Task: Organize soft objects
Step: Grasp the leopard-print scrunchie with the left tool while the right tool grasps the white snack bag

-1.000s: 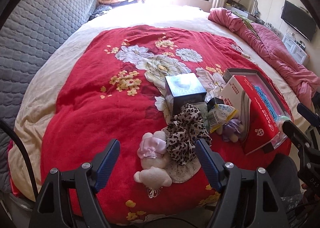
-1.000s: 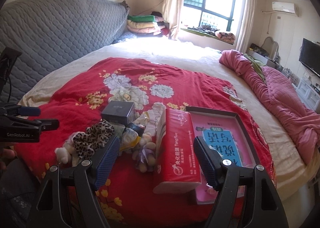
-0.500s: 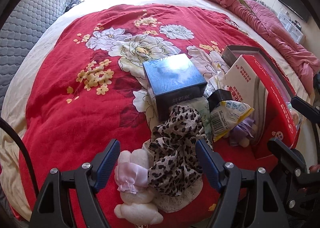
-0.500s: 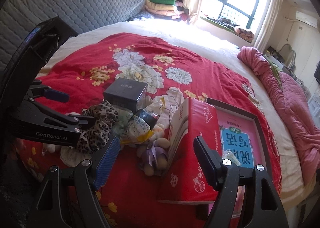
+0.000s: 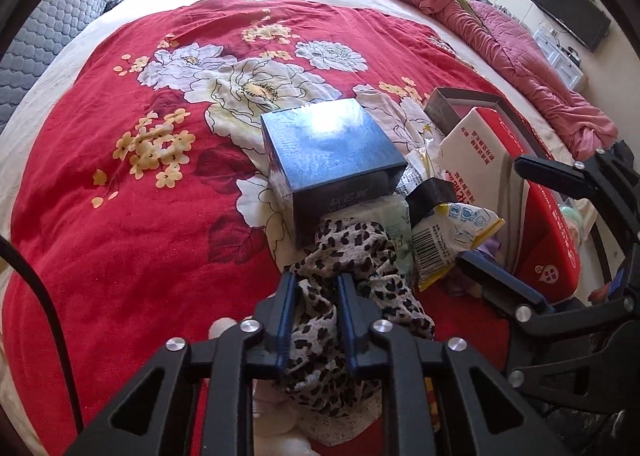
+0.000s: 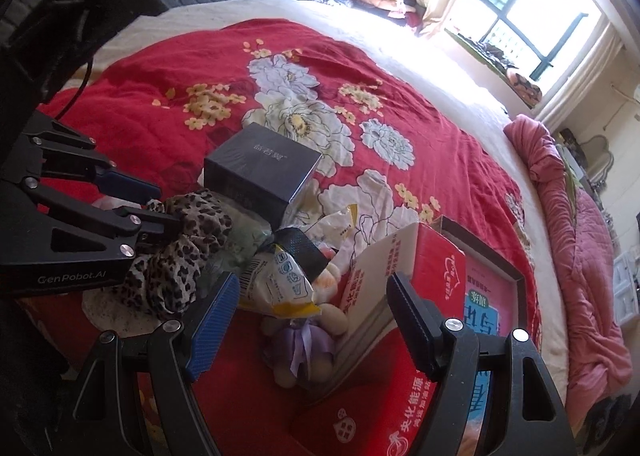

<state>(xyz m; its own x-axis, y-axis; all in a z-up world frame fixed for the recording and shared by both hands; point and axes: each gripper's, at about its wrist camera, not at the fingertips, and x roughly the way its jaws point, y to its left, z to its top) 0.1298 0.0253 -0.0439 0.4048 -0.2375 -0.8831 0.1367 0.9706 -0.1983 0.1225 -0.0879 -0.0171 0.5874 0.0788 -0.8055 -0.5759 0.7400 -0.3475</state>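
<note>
A leopard-print cloth (image 5: 352, 248) (image 6: 192, 216) lies in a heap of items on the red floral blanket (image 5: 120, 196). My left gripper (image 5: 316, 284) (image 6: 168, 206) is closing, and its pads pinch a fold of that cloth. A white plush toy (image 5: 224, 326) lies mostly hidden under the left gripper. My right gripper (image 6: 312, 284) (image 5: 492, 212) stands open above a small plush toy in a purple dress (image 6: 304, 340) and touches nothing. A yellow-white snack bag (image 6: 280, 280) (image 5: 452, 232) rests partly on that toy.
A dark blue box (image 5: 328, 144) (image 6: 260, 168) sits just behind the cloth. A red tissue pack (image 6: 436, 276) leans against a dark-rimmed tray (image 6: 516, 276) with a pink book. A pink quilt (image 5: 520, 56) is bunched along the right side of the bed.
The left gripper sank onto the heap and its jaws went from wide open to pinching the leopard cloth. The right gripper dropped, rolled and came close over the purple-dressed toy, still open.
</note>
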